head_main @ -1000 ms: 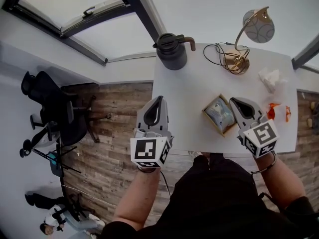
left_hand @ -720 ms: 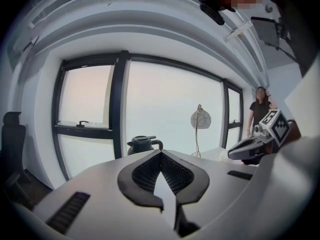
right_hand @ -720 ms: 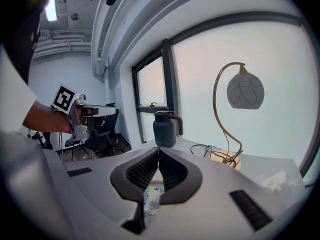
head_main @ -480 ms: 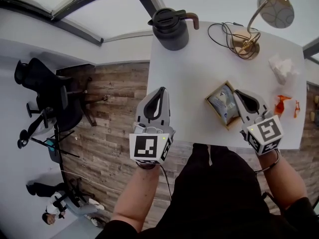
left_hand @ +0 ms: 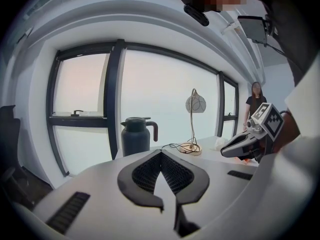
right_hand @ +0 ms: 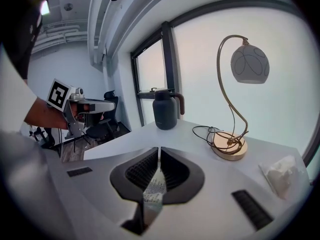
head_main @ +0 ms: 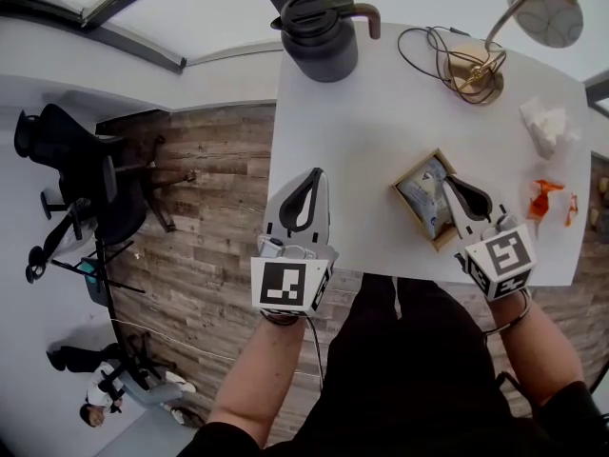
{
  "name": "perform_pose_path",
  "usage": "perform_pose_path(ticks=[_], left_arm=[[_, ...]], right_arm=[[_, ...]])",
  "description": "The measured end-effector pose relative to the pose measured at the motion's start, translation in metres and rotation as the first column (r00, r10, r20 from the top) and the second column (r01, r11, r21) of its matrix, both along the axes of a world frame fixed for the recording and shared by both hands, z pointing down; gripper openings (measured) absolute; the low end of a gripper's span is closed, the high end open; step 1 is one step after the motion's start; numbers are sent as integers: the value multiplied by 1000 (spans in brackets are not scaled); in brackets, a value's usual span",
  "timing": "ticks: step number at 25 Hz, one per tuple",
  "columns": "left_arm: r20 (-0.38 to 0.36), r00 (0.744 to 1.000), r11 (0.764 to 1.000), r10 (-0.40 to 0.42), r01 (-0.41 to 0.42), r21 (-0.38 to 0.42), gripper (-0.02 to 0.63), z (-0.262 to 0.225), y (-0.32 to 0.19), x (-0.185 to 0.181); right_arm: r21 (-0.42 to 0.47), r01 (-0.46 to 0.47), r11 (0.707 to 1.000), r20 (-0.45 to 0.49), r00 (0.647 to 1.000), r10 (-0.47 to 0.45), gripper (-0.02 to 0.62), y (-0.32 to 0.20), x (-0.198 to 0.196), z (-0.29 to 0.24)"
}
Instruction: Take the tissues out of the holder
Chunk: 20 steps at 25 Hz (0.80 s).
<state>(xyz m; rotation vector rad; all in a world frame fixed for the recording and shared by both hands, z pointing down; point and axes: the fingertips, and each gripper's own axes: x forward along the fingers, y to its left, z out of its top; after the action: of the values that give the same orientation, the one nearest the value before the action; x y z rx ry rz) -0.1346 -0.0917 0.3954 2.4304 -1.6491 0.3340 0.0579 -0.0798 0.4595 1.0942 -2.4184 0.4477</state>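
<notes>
A small wooden holder (head_main: pixel 415 170) stands near the front edge of the white table (head_main: pixel 381 103), with a pale blue tissue pack (head_main: pixel 422 196) lying tilted inside it. My right gripper (head_main: pixel 444 181) (right_hand: pixel 159 149) hovers at the holder's right side, its jaws shut. A pale printed strip shows in the gap behind its pads; I cannot tell if it is pinched. My left gripper (head_main: pixel 316 173) (left_hand: pixel 161 153) is shut and empty over the table's front left edge, well apart from the holder.
A dark jug (head_main: pixel 319 36) stands at the table's far left corner. A brass lamp (head_main: pixel 476 74) with a coiled cable is at the back right. A crumpled tissue (head_main: pixel 544 127) and orange scraps (head_main: pixel 542 198) lie at the right. An office chair (head_main: pixel 86 188) stands on the floor to the left.
Both grippers have sunk toward the table, side by side and still shut. The table has slid lower in the head view and looks nearer. The holder and pack have not moved on it.
</notes>
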Motion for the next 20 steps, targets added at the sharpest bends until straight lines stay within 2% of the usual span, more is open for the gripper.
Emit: perform_pose_path(ticks=[9,16,20], left_arm=[[-12,1000,1000,0,-1,-21,3,20,-2,-2],[-14,1000,998,5,-5,-55,3,31,-3,0],[-17,1000,998,12,-13,-64,3,35,-4,2]], right_arm=[[-52,34,998,-56,998,-37,9,9,-12,21],[-113,53,992,-83,995,-63,86,14,-17,38],[-145,59,988,-115,990,-76,171,15,-19,47]])
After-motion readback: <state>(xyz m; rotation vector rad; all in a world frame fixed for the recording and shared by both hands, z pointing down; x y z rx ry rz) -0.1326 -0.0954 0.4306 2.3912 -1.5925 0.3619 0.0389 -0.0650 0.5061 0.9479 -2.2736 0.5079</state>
